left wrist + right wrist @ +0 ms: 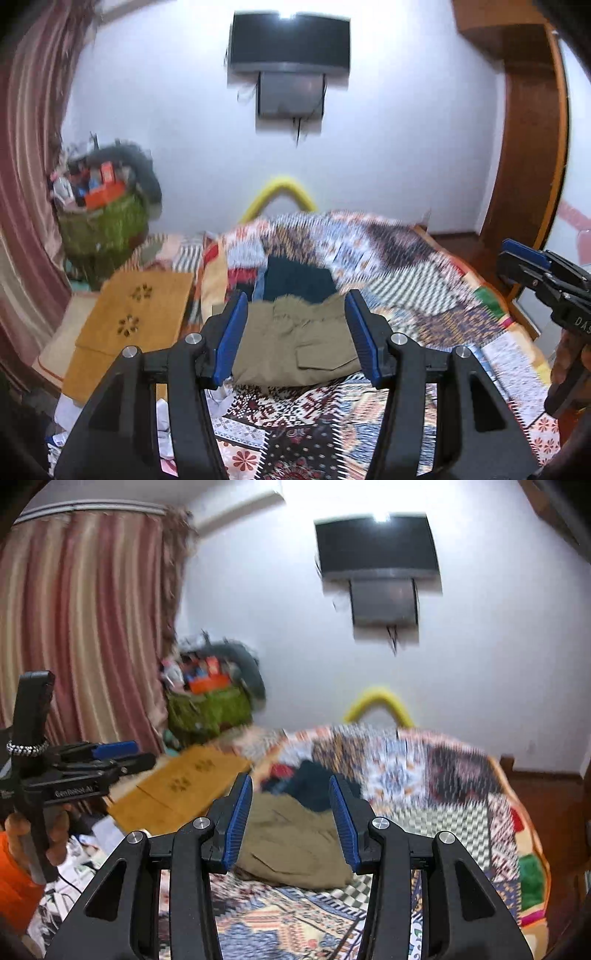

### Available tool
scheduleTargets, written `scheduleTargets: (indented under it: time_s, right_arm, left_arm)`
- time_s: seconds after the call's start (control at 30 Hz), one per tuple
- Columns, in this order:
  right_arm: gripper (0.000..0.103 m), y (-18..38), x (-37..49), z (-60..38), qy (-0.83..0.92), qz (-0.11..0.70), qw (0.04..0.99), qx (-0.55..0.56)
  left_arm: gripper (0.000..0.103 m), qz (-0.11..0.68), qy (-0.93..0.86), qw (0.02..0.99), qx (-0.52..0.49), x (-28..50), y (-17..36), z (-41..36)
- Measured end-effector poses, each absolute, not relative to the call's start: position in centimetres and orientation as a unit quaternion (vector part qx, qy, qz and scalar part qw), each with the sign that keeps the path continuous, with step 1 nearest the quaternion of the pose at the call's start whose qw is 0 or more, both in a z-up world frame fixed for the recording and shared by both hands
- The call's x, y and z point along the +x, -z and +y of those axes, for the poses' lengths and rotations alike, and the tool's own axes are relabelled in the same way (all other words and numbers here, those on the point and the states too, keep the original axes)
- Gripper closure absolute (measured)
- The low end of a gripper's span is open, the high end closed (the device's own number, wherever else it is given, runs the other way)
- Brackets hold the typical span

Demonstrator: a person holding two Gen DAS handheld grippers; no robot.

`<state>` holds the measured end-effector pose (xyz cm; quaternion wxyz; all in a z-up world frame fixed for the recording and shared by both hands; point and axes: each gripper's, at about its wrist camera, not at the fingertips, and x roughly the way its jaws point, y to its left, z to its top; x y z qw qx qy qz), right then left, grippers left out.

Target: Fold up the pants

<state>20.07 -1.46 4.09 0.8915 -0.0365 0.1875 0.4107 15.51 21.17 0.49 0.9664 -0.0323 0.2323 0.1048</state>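
Khaki cargo pants (301, 341) lie folded in a compact bundle on the patchwork bedspread (424, 295), a flap pocket on top. They also show in the right wrist view (295, 845). My left gripper (297, 317) is open and empty, raised above the bed with the pants seen between its blue pads. My right gripper (291, 801) is open and empty too, held above the pants. Each gripper shows in the other's view: the right one at the right edge (532, 273), the left one at the left edge (110, 755).
Dark teal and blue clothes (299, 282) lie just behind the pants. A yellow wooden board (129, 321) sits left of the bed, with a green basket of clutter (103, 221) beyond. A wall TV (290, 42), curtain (26, 147) and wooden wardrobe (528, 129) surround the bed.
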Motion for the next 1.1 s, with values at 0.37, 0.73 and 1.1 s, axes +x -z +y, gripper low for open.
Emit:
scheduleTargets:
  time_s: [0.37, 0.73, 1.1]
  right_arm:
    - [0.062, -6.8, 9.6, -5.0, -0.414, 0.095, 0.905, -0.011]
    - [0.006, -6.1, 7.5, -6.9, -0.357, 0.085, 0.93, 0.004]
    - [0.0, -5.9, 7.4, -7.1, -0.352, 0.087, 0.932, 0.001]
  left_arm:
    - [0.038, 0.134, -0.107, 0.985, -0.001, 4.3, -3.7, 14.5]
    - [0.002, 0.121, -0.104, 0.987, -0.03, 1.0, -2.7, 13.4]
    - [0.002, 0.115, -0.104, 0.987, -0.05, 0.0, -2.5, 13.3]
